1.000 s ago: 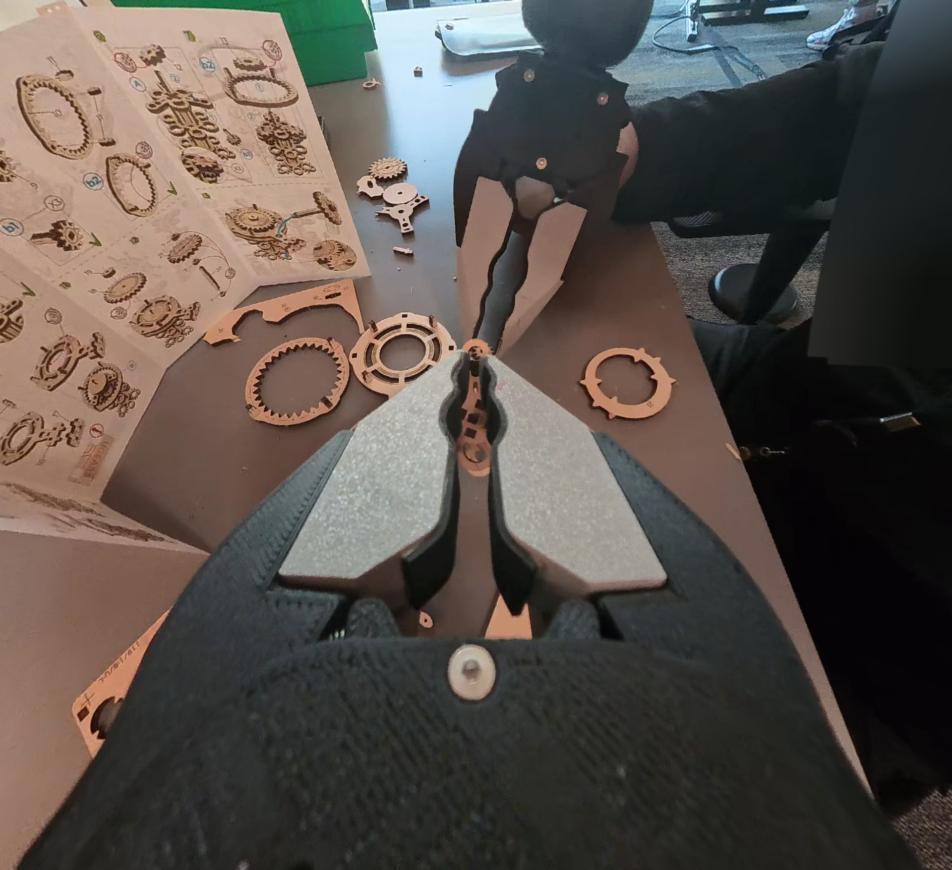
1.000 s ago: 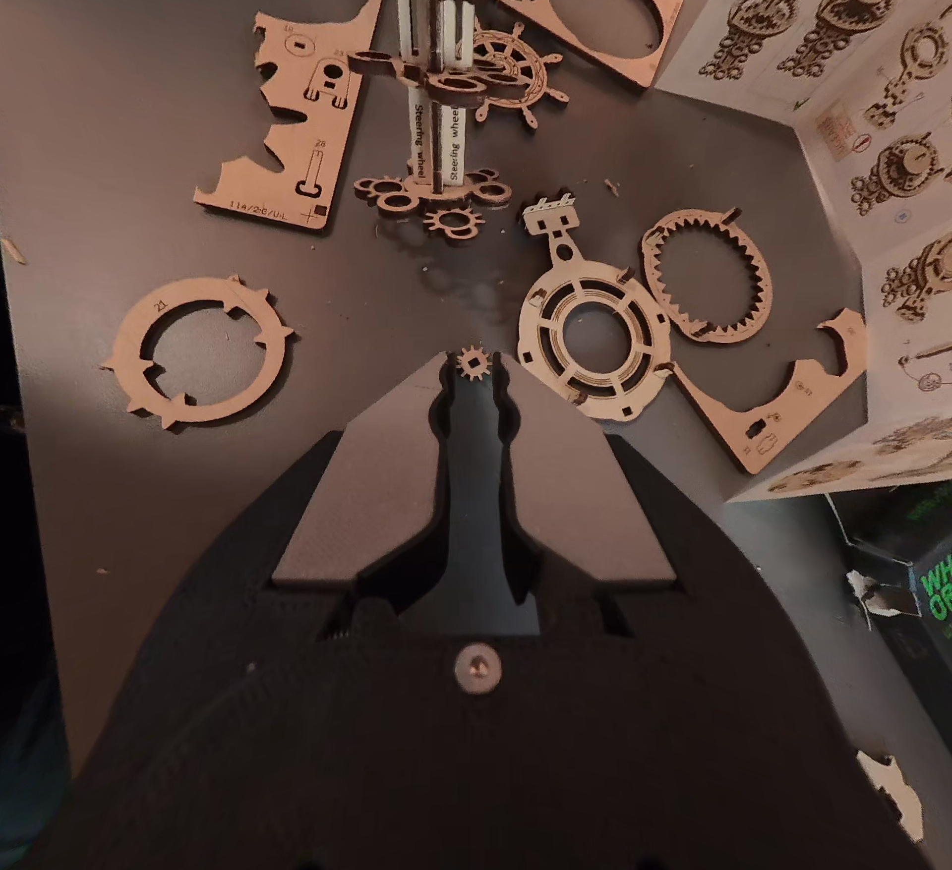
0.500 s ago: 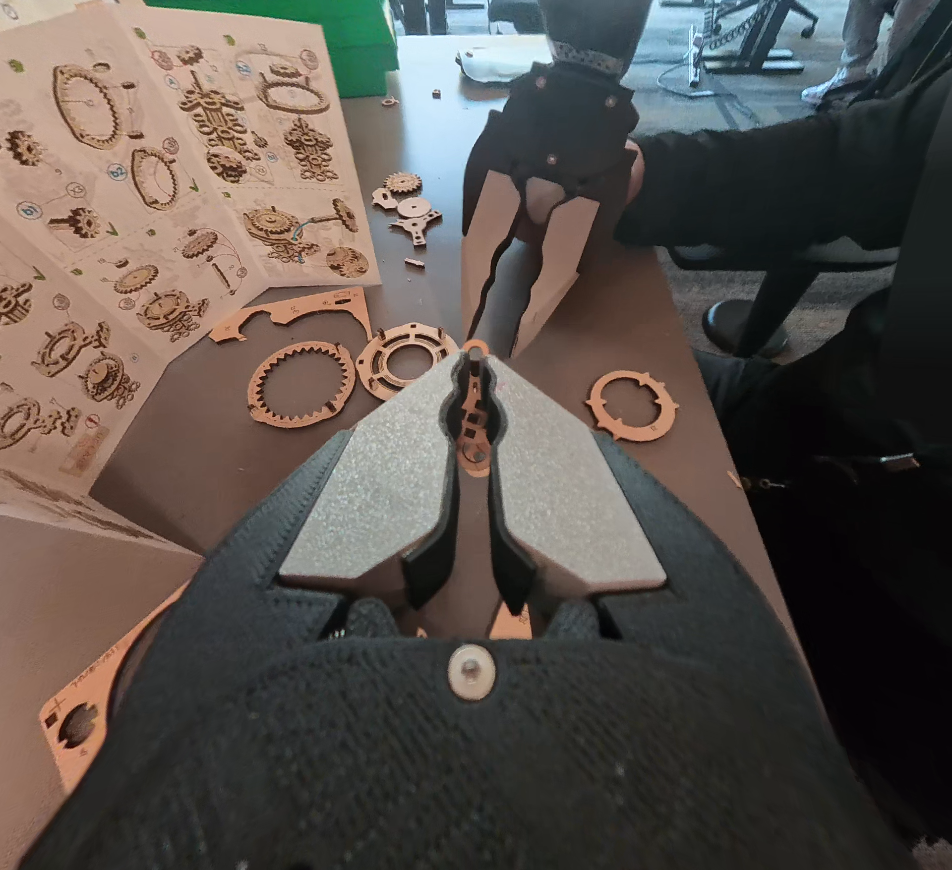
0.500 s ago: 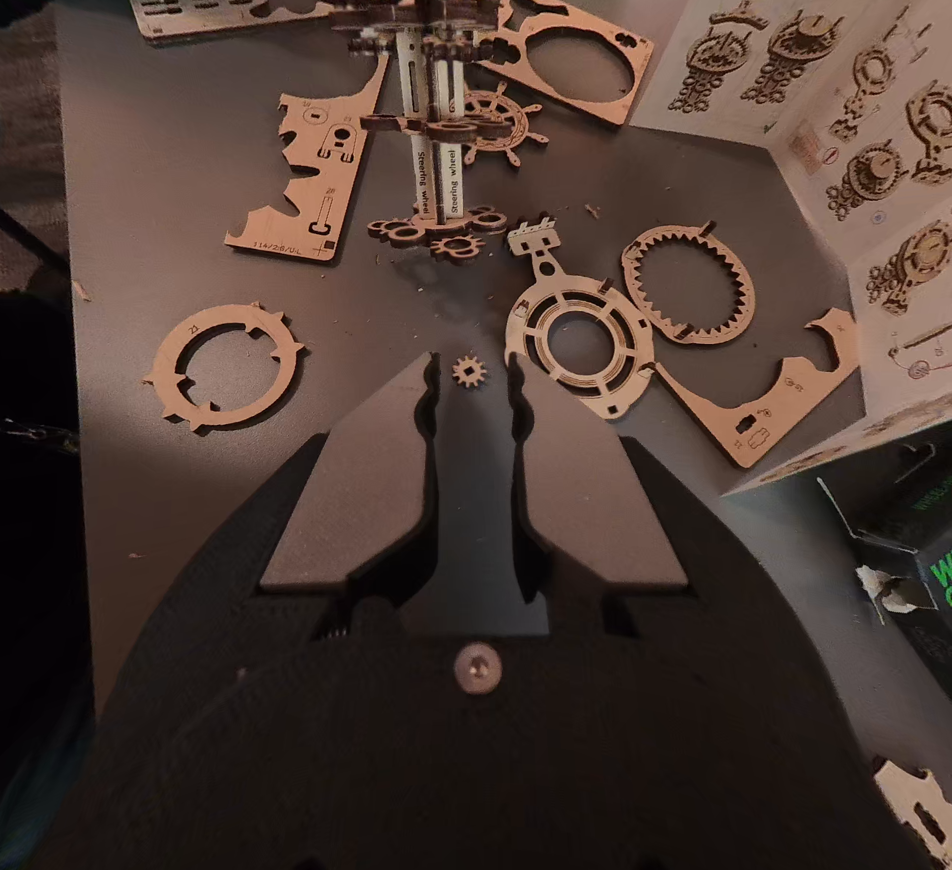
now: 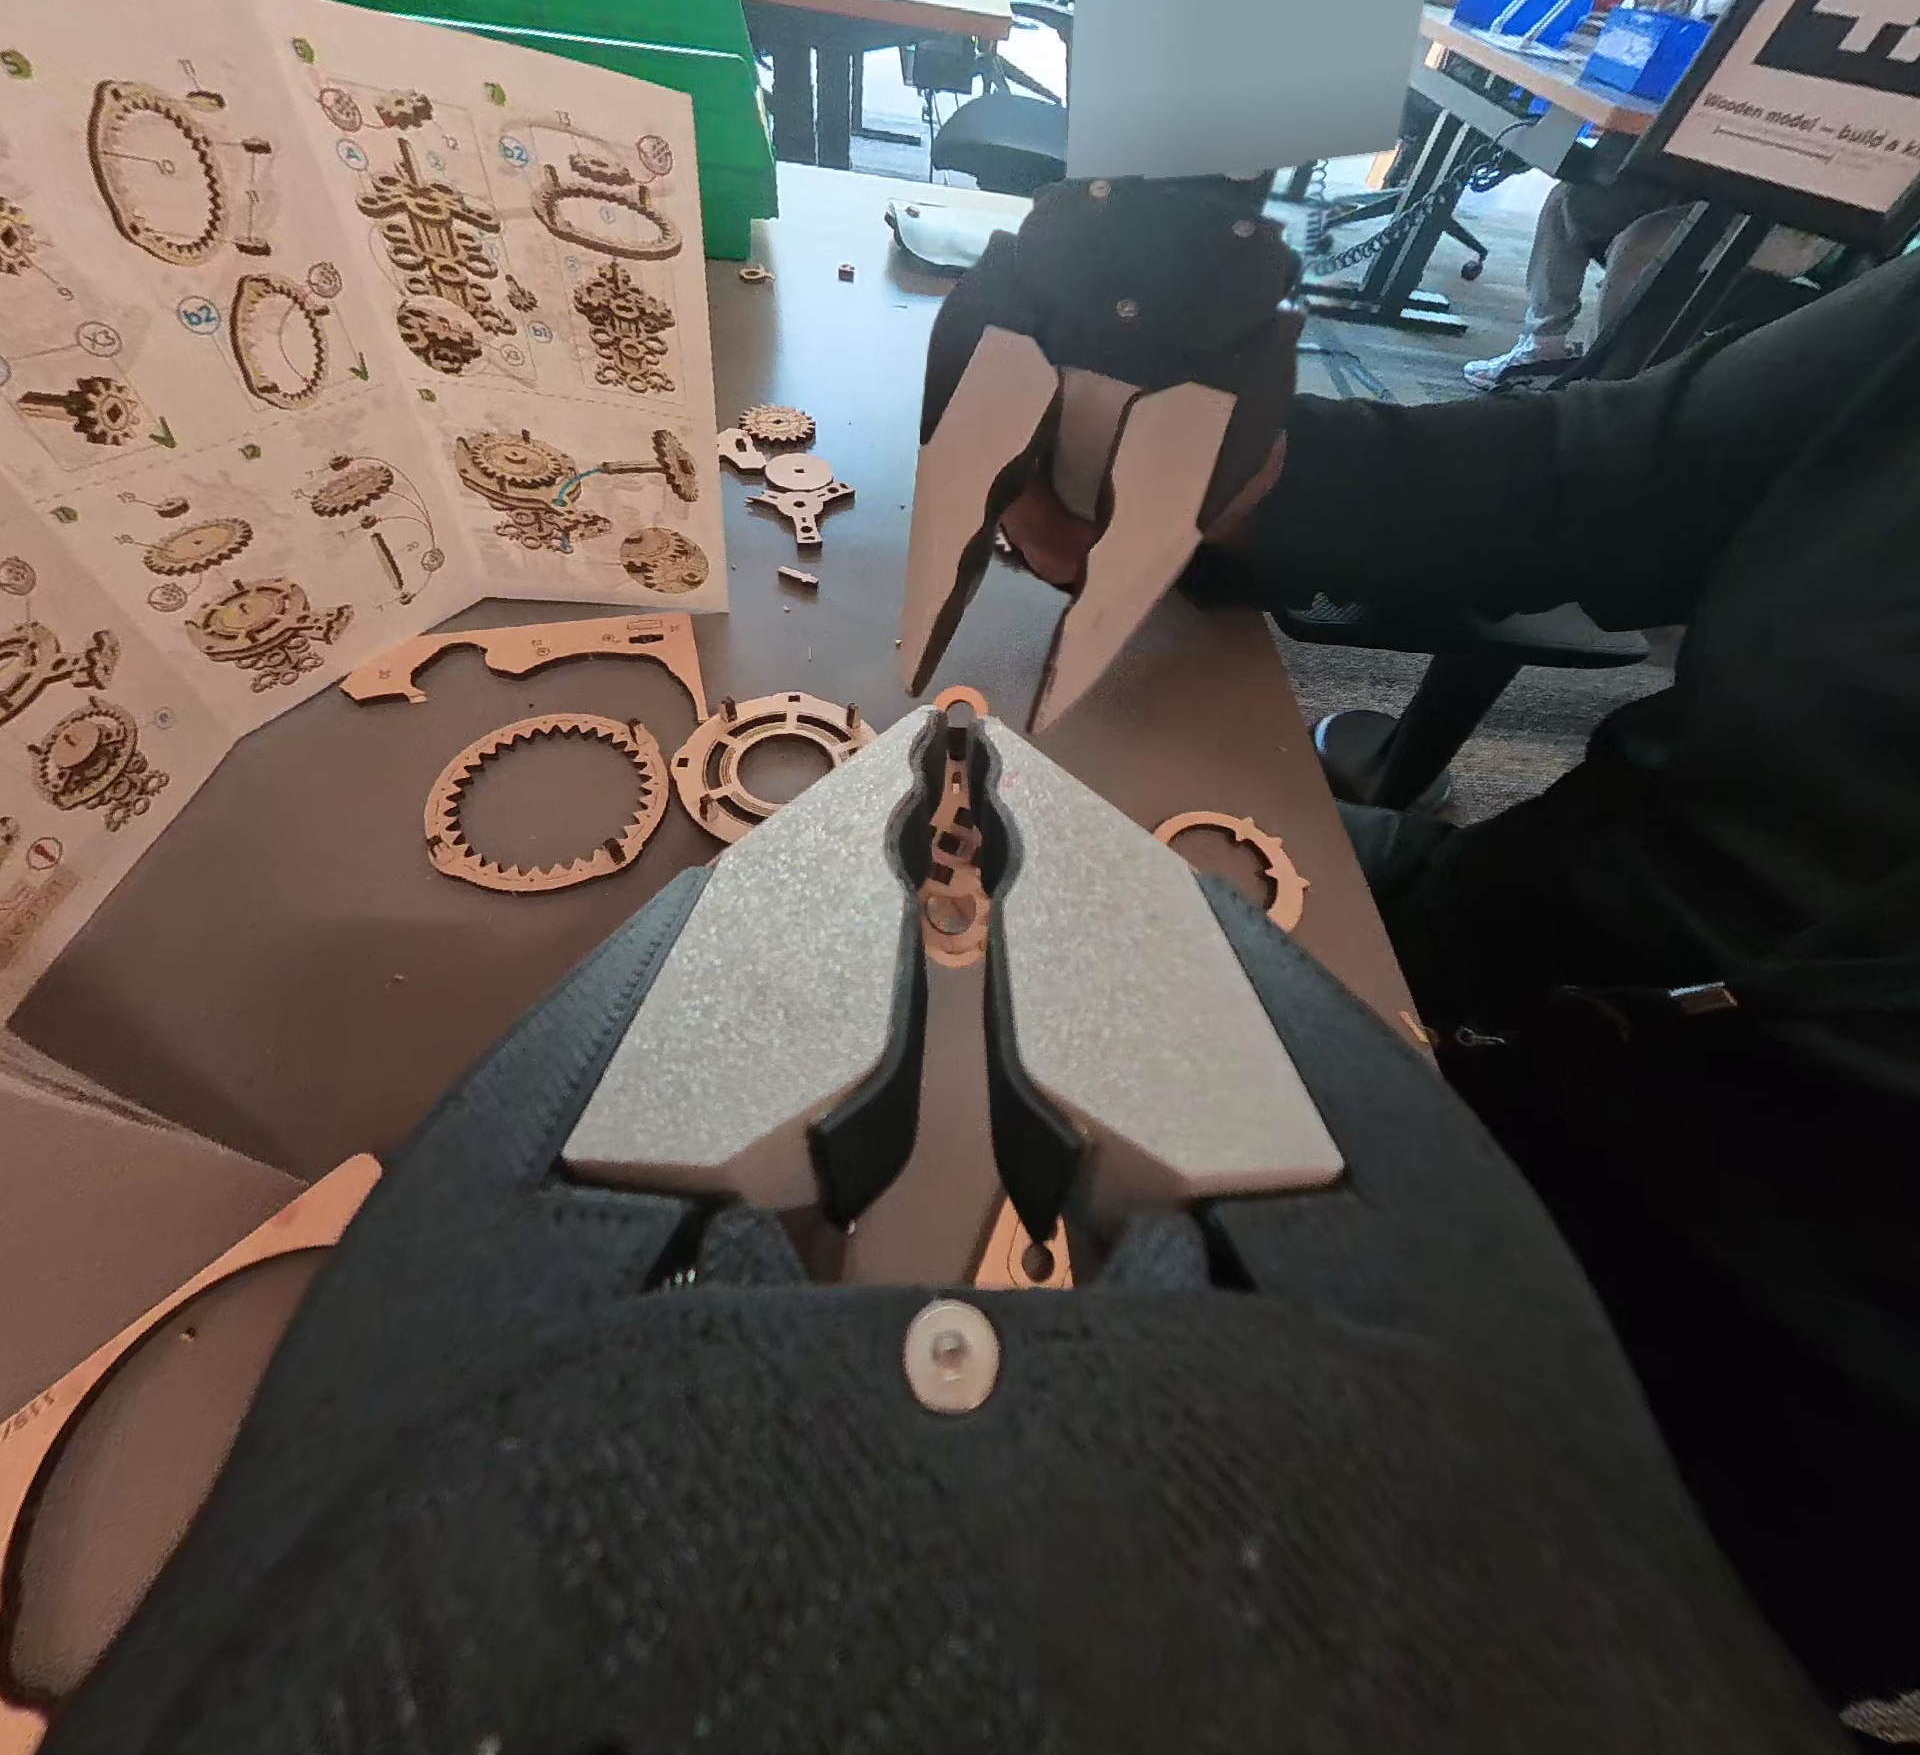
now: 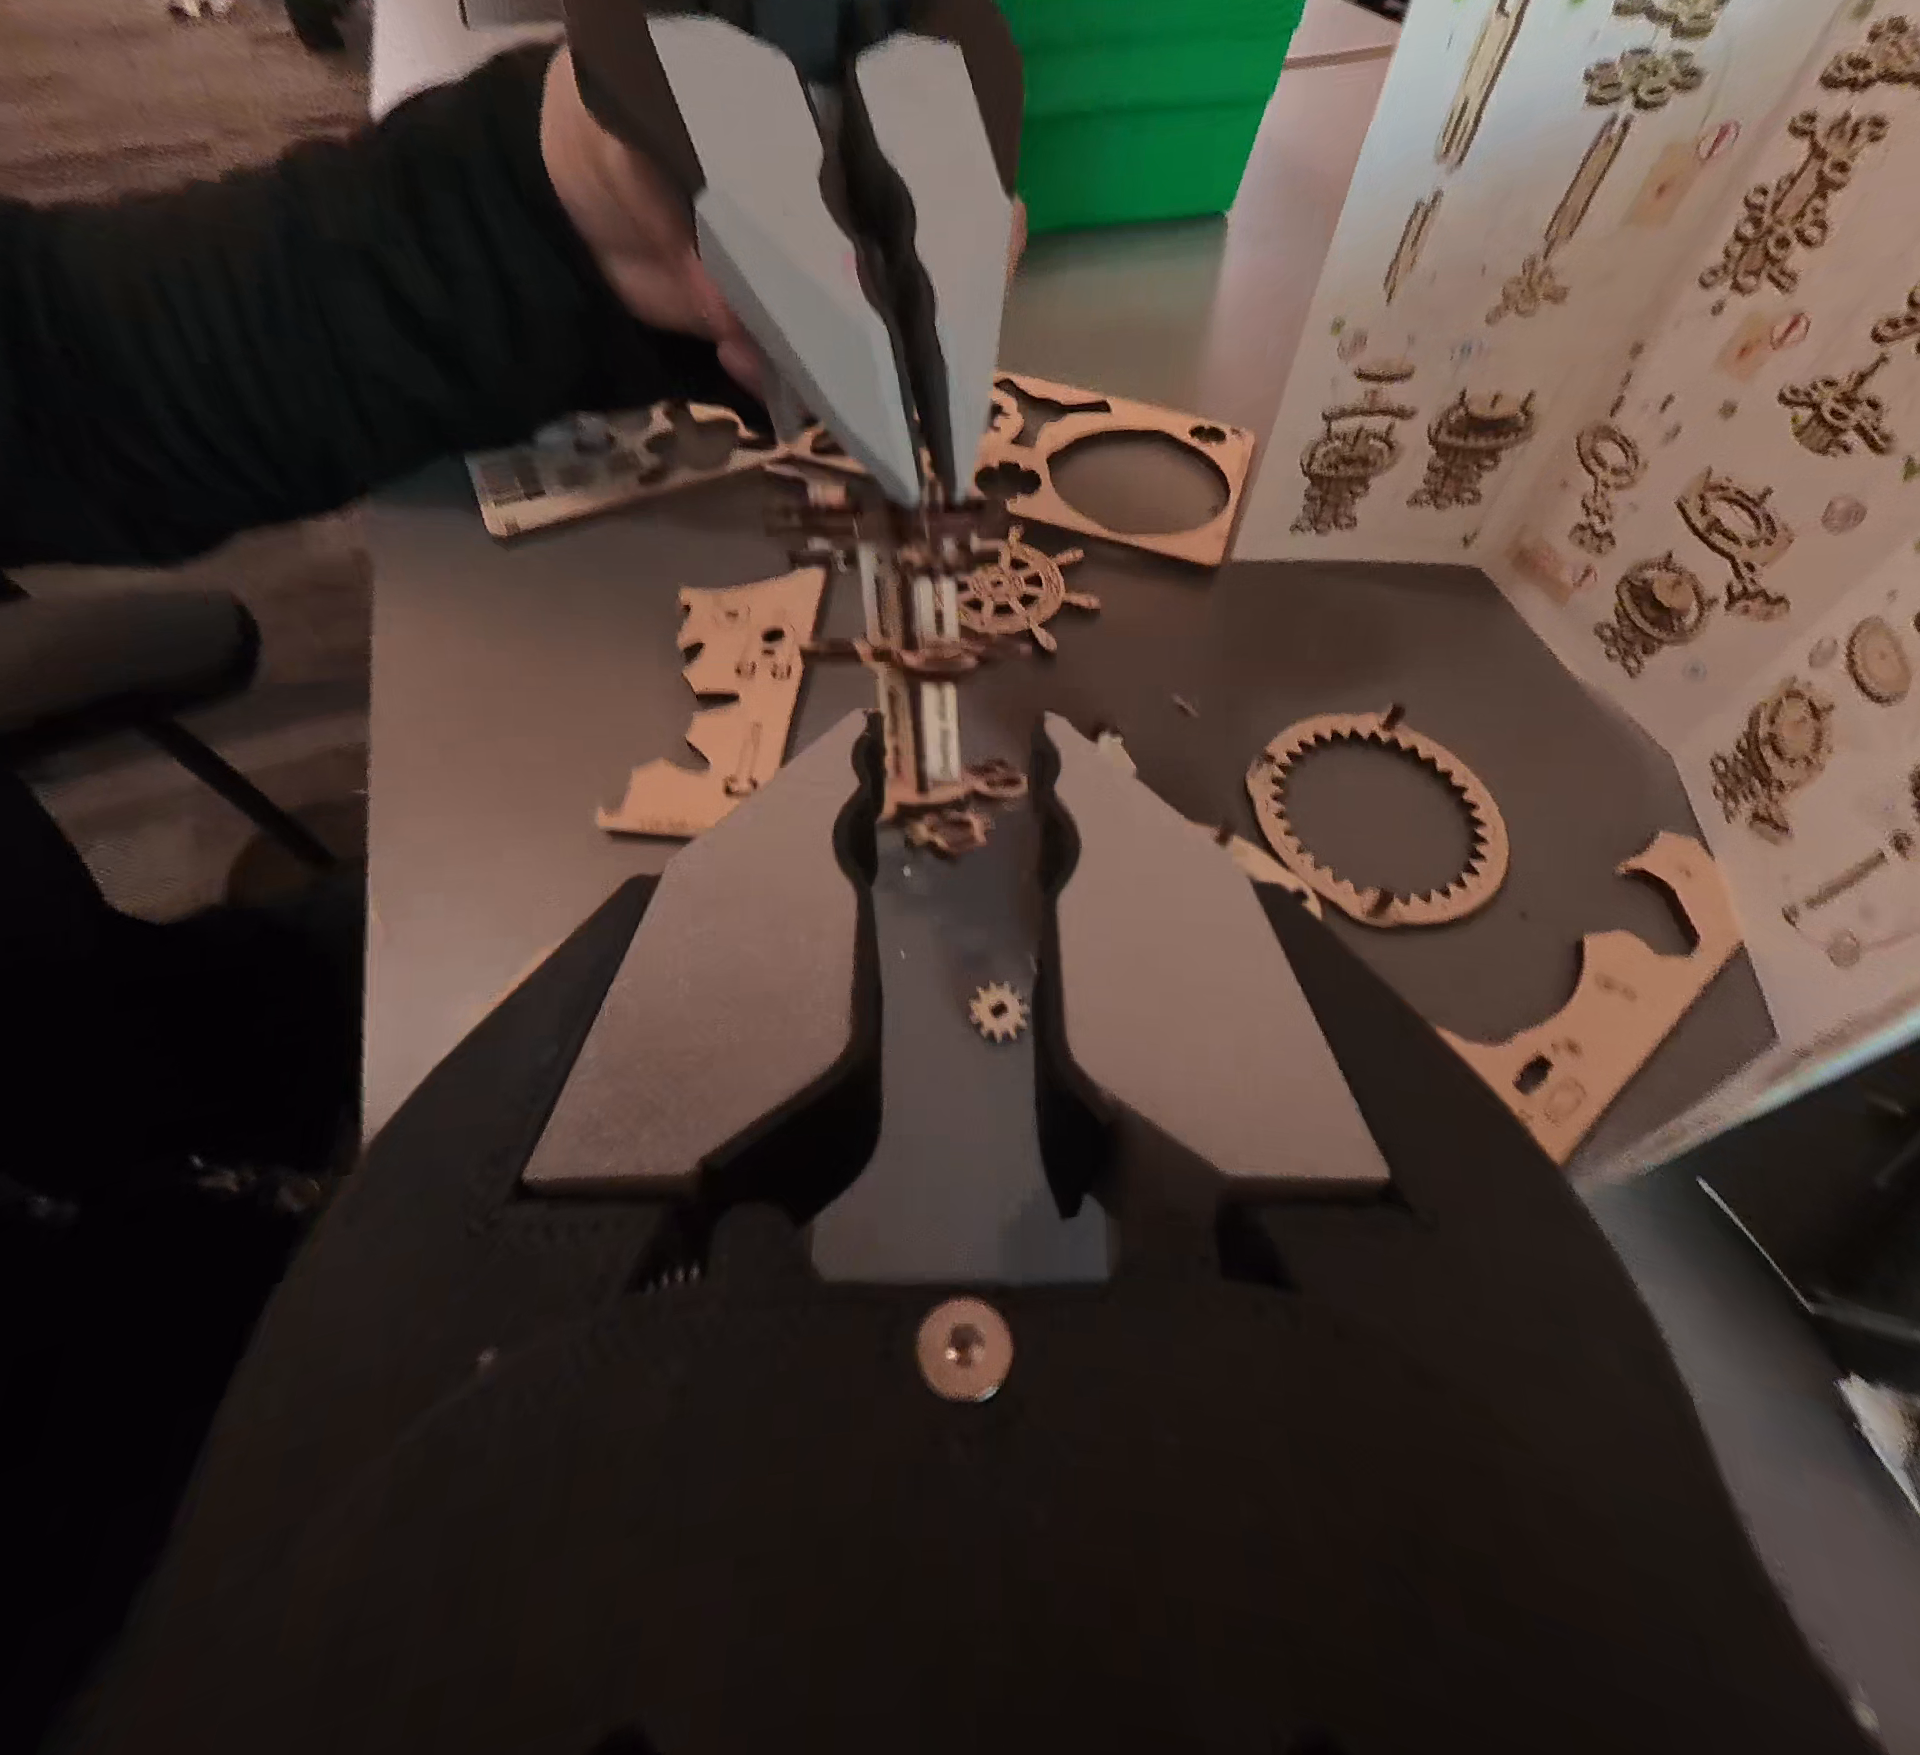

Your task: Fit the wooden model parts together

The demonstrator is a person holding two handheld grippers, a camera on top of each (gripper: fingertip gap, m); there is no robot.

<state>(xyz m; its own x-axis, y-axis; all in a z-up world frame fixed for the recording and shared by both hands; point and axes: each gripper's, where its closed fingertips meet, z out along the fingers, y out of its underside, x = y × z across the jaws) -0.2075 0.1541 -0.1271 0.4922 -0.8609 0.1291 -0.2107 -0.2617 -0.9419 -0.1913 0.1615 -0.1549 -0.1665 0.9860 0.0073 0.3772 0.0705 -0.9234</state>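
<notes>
My left gripper (image 5: 961,718) is shut on a tall wooden assembly (image 5: 954,838) of stacked plates and posts. In the right wrist view the left gripper (image 6: 930,490) grips the top of the assembly (image 6: 920,666), whose foot stands on the dark table (image 6: 582,625). My right gripper (image 6: 956,729) is open and empty, its tips on either side of the assembly's lower end. A small wooden gear (image 6: 1000,1014) lies flat on the table between the right fingers. In the left wrist view the right gripper (image 5: 977,708) points down just beyond my left tips.
A toothed ring (image 6: 1377,822), a round frame part (image 5: 774,760), a notched ring (image 5: 1236,858), a ship's wheel (image 6: 1023,588) and offcut sheets (image 6: 1122,479) lie around. A folded instruction sheet (image 5: 312,355) stands at one side. Green bins (image 6: 1122,43) stand behind. The tips of one gripper are about 4 cm away from the tips of the other. My right tips are roughly 7 cm from the small wooden gear (image 6: 1000,1014).
My right gripper has let go of the small gear, opened wide and moved forward towards the assembly. The gear now lies on the table. My left gripper still holds the assembly.
</notes>
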